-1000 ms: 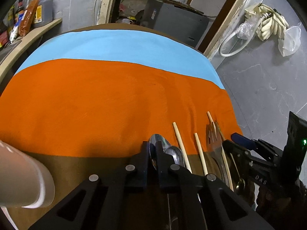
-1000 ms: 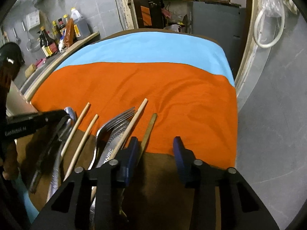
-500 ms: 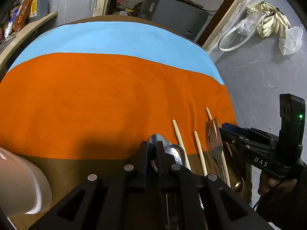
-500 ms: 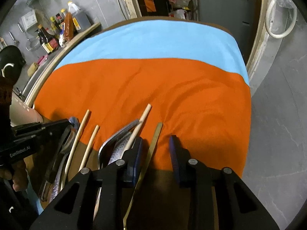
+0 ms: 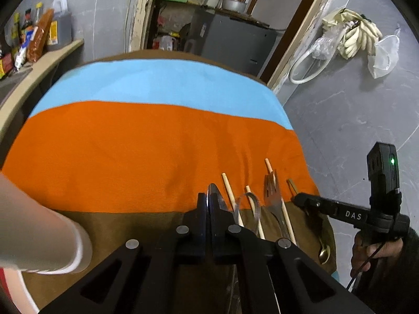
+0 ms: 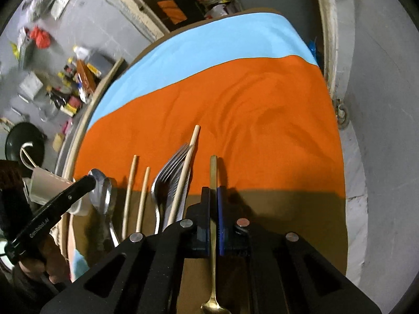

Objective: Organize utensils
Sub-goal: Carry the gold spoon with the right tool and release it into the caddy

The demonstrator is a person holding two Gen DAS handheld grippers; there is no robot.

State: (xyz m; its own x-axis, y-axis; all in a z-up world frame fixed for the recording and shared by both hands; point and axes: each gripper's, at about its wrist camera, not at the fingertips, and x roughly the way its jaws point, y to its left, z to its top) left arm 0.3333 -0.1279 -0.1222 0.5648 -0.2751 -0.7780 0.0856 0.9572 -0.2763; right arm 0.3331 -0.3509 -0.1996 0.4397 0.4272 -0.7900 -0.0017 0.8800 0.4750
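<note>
Along the near edge of the round table (image 5: 157, 157), draped in sky-blue, orange and brown cloth, a row of utensils is lying with the handles toward the person. At the left end of that row the left gripper (image 5: 209, 204) is standing fully closed on the bowl of a polished steel spoon (image 5: 212, 192), gripped edge-on so it is rising out of the jaws; a second steel spoon (image 5: 252, 204) is lying just beside it. Further right come three pale wooden chopsticks (image 6: 132, 183), one of them resting across a pair of stacked steel forks (image 6: 170, 172). At the right end the right gripper (image 6: 213, 198), its jaws having just been closing, is now pinching the flat handle of a slim brass-coloured teaspoon (image 6: 213, 172), whose little bowl is hanging back under the tool. A cream-coloured cup (image 5: 31, 230) is lying on its side by the near-left edge, probably the holder.

The risks are looking modest but real. The steel spoon is being held by its smooth curved bowl, so it could pivot or slip during a lift. The thin teaspoon handle could twist between the pads. With both tools working so near each other, either one could sweep the chopsticks or forks off the near edge.
</note>
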